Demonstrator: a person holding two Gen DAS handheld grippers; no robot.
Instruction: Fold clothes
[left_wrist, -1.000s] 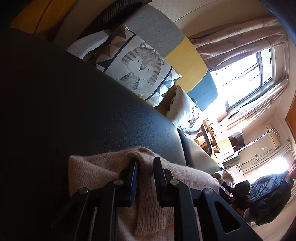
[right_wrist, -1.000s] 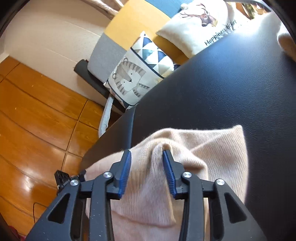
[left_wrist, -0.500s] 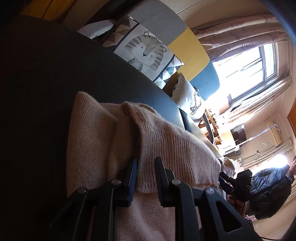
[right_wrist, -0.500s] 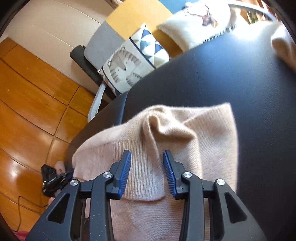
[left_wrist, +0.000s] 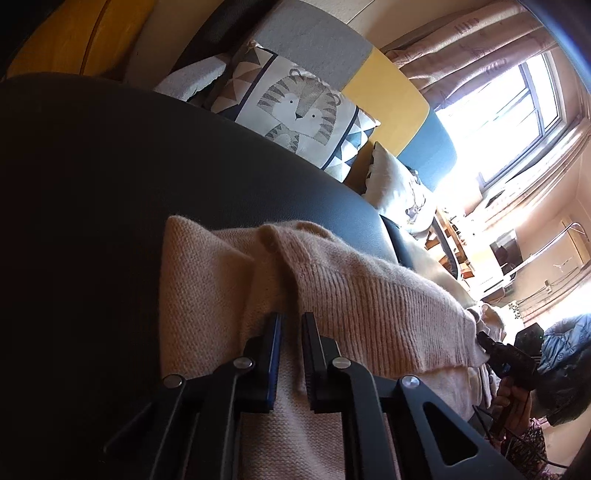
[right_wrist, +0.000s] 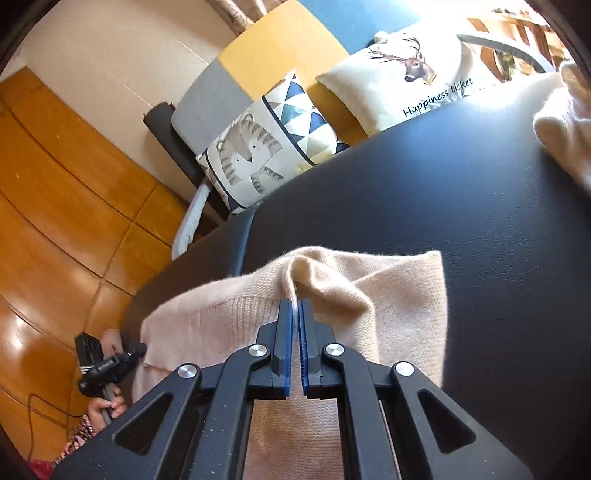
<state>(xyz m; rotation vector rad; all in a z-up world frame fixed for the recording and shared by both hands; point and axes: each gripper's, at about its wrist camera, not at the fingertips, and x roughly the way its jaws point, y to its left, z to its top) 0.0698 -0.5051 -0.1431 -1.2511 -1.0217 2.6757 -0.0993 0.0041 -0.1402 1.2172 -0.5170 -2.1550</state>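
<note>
Between the right gripper's (right_wrist: 294, 312) nearly closed pads a thin ridge of the beige sweater (right_wrist: 388, 295) is pinched, the left gripper (left_wrist: 291, 325) nips its ribbed edge likewise, on the black table (right_wrist: 461, 192), so both should travel level, keeping the fold square.

Left wrist view: mounted behind the left gripper (left_wrist: 291, 325), low and close over a beige knit sweater (left_wrist: 369, 295) on a black padded surface (left_wrist: 110, 184); faces along the fingers toward a sofa (left_wrist: 388, 85) and a bright window (left_wrist: 517, 110) at right.

Right wrist view: mounted behind the right gripper (right_wrist: 295, 314), equally close over the sweater (right_wrist: 399, 288), facing the sofa (right_wrist: 280, 40) with wooden flooring (right_wrist: 55, 184) at left.

Shared: sweater, black surface (right_wrist: 443, 184), tiger cushion (left_wrist: 295, 110) (right_wrist: 251, 155), deer cushion (left_wrist: 399, 188) (right_wrist: 406, 74); each view catches the opposite gripper at its edge.
</note>
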